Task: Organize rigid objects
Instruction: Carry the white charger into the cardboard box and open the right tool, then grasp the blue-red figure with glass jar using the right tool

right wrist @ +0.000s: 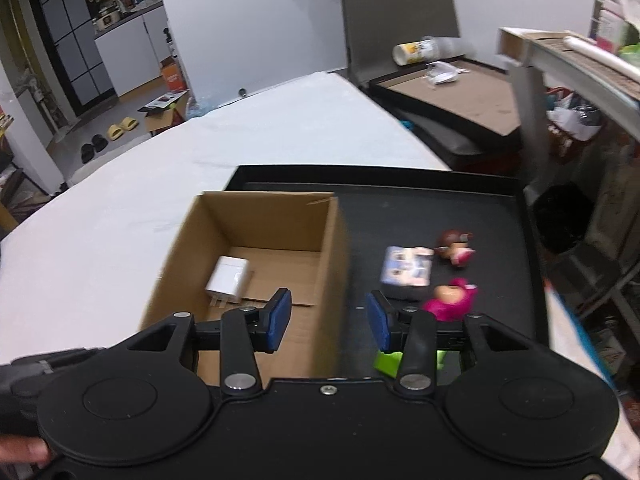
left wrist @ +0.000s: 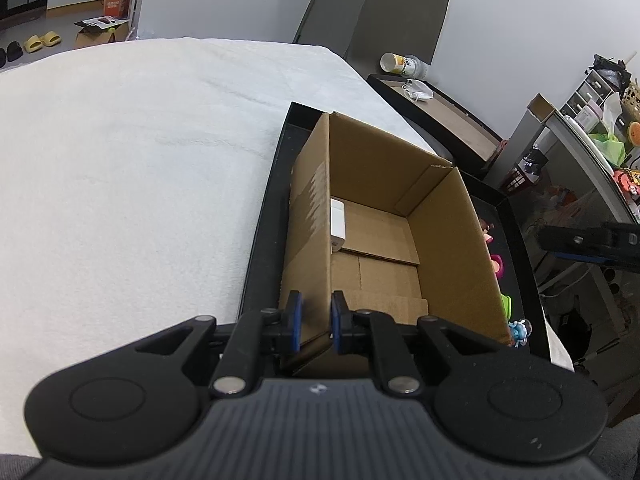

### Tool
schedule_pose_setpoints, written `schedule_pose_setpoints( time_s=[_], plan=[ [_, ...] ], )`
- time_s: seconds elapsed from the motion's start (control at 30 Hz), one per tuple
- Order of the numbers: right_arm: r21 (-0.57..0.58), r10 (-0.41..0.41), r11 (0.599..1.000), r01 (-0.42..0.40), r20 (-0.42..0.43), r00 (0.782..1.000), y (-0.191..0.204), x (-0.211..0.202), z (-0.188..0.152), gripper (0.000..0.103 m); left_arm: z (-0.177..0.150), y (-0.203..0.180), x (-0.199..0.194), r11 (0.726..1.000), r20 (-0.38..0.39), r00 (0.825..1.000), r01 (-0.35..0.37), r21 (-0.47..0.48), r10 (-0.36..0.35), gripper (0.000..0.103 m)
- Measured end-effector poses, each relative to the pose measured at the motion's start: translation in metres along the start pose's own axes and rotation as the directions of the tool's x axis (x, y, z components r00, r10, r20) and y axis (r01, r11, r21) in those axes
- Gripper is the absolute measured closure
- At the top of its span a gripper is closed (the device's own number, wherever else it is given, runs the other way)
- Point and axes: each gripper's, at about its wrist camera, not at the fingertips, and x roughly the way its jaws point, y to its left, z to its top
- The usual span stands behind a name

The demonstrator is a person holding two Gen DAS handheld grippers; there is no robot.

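The left claw [left wrist: 316, 322] is pinched on the near left wall of the open cardboard box [left wrist: 448, 236], one blue pad outside the wall and one inside, holding it by the rim. The box stands on the left part of a black tray [right wrist: 420, 184], which rests on a desk covered with a white cloth [left wrist: 132, 168]. Inside the box, a white plug-in charger [right wrist: 228, 278] lies on the bottom against the left wall, its metal prongs toward the near end.

The right claw [right wrist: 329, 320] hangs above the tray with its blue pads [right wrist: 280, 318] moderately apart and nothing between them; the left pad is over the box's near right corner, the right pad over the bare tray just beside the box. The picture from that side is slightly smeared.

On the tray to the right of the box lie the loose pieces: a small printed box [right wrist: 408, 270] with pale pictures on it, a little figure with brown hair [right wrist: 456, 246] just beyond it, a pink figure [right wrist: 448, 300] nearer, and a bright green piece [right wrist: 386, 362] partly hidden behind the right claw's linkage. From the left side, a small blue figure [left wrist: 520, 332] shows at the near right corner of the box.

Beyond the desk, a second dark tray [right wrist: 460, 96] holds a tipped paper cup [right wrist: 416, 52] and a crumpled white thing.
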Motion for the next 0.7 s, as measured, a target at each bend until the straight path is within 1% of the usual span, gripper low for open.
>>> schedule_pose_setpoints(
  time_s=[0.07, 0.37, 0.5, 0.57, 0.7],
  plan=[
    [0.009, -0.012, 1.0, 0.012, 0.008, 1.0, -0.013, -0.005, -0.001, 0.054, 0.0, -0.001, 0.0, 1.0, 0.0, 1.0, -0.005, 0.001, 0.005, 0.09],
    [0.058, -0.078, 0.995, 0.078, -0.004, 0.997, -0.064, -0.01, -0.01, 0.054, -0.001, -0.007, 0.0, 0.999, 0.003, 0.999, -0.032, 0.016, 0.032, 0.09],
    [0.086, -0.093, 0.992, 0.096, -0.032, 0.995, -0.084, -0.002, -0.019, 0.053, -0.001, -0.008, 0.0, 0.999, 0.004, 0.999, -0.039, 0.018, 0.039, 0.09],
    [0.102, -0.101, 0.989, 0.107, -0.055, 0.993, -0.094, 0.004, -0.023, 0.049, -0.001, -0.007, 0.0, 0.999, 0.003, 0.999, -0.038, 0.016, 0.038, 0.09],
    [0.17, -0.094, 0.98, 0.108, -0.084, 0.992, -0.116, 0.017, -0.038, 0.049, -0.001, -0.007, 0.0, 0.999, 0.003, 0.999, -0.041, 0.016, 0.041, 0.09]
  ],
)
